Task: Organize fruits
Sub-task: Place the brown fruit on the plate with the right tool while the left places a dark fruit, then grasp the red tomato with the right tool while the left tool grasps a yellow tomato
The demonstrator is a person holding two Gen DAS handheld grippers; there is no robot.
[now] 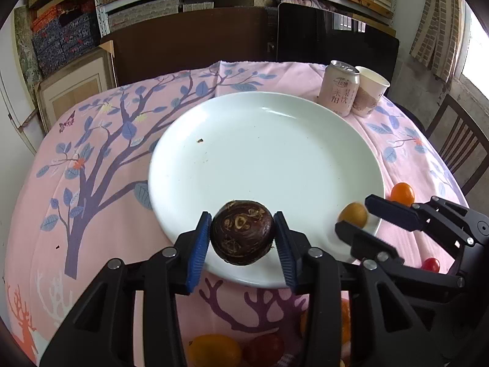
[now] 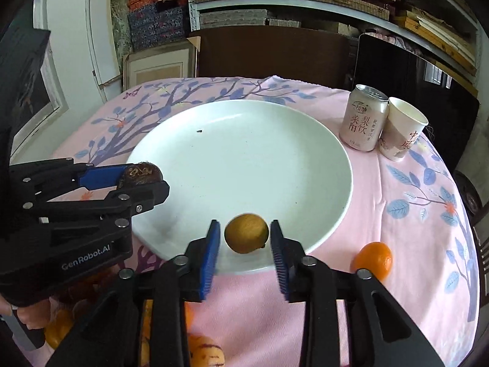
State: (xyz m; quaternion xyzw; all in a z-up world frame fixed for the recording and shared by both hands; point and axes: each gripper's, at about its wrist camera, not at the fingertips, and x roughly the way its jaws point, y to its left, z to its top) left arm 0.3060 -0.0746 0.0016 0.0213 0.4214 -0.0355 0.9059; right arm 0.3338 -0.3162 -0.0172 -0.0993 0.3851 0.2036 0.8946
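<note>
Counting what's on the tabletop (image 1: 101,202): one big white plate (image 1: 259,153), one drink can (image 1: 339,90), and one paper cup (image 1: 371,94) touching the can at the far right corner, all on a pink cloth printed with trees.

Two tools are in play. The left tool (image 1: 243,238) has its two blue pads spread, with one dark brown round fruit (image 1: 241,232) sitting between them over the near rim of the plate. The left pad looks right up against the fruit and the right pad stands just off it, so it looks let go rather than pinched. Can't tell if the fruit is resting on the plate or still in the air.

The right tool (image 2: 244,244) is the same story: pads apart, with one small yellow-brown fruit (image 2: 247,233) between them on the plate's near edge and a clear gap on both sides, nothing gripped.

Other fruit off the plate: one orange one (image 2: 373,259) on the cloth just right of the plate, and one small red one (image 1: 431,264) nearer the front, seen from the left camera. Down at the bottom of the left view, partly hidden by the tool, there's one yellow fruit (image 1: 214,350) and one red fruit (image 1: 264,348) side by side. More orange bits peek out behind the tools, too hidden to count.
</note>
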